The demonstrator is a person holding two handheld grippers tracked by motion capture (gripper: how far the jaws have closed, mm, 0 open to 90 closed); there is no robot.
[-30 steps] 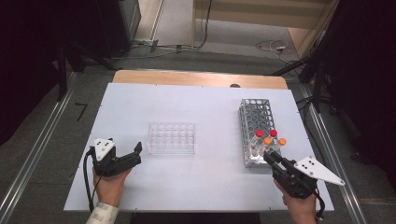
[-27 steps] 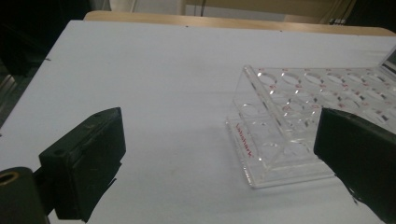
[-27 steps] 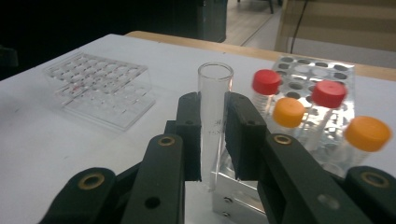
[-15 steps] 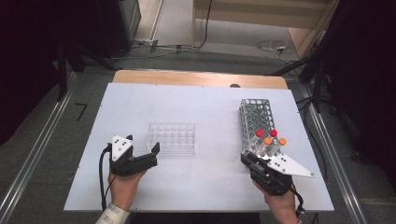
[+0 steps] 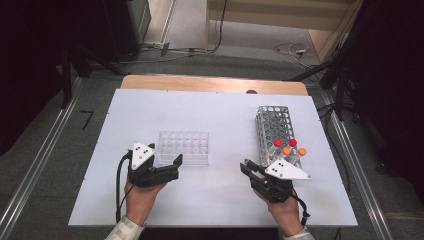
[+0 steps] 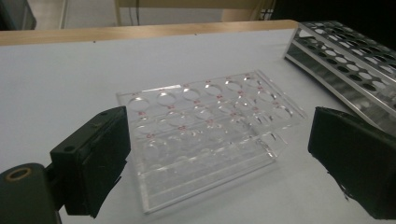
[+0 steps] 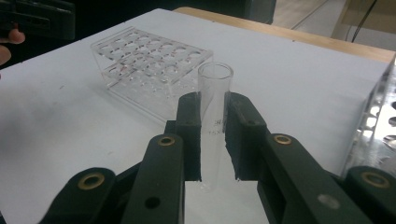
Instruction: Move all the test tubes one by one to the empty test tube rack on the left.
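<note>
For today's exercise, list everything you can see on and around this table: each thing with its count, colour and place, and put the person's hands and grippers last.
Table: one, white top with a wooden far edge, centre.
Clear rack: one, transparent plastic, holes empty, left of centre on the table.
Metal rack: one, silver, right side of the table.
Capped tubes: four, two red caps and two orange, near end of the metal rack.
Glass tube: one, clear, open-topped, upright between the right gripper's jaws.
Left gripper: one, black, open, beside the clear rack's near edge.
Right gripper: one, black, shut on the glass tube.
</note>
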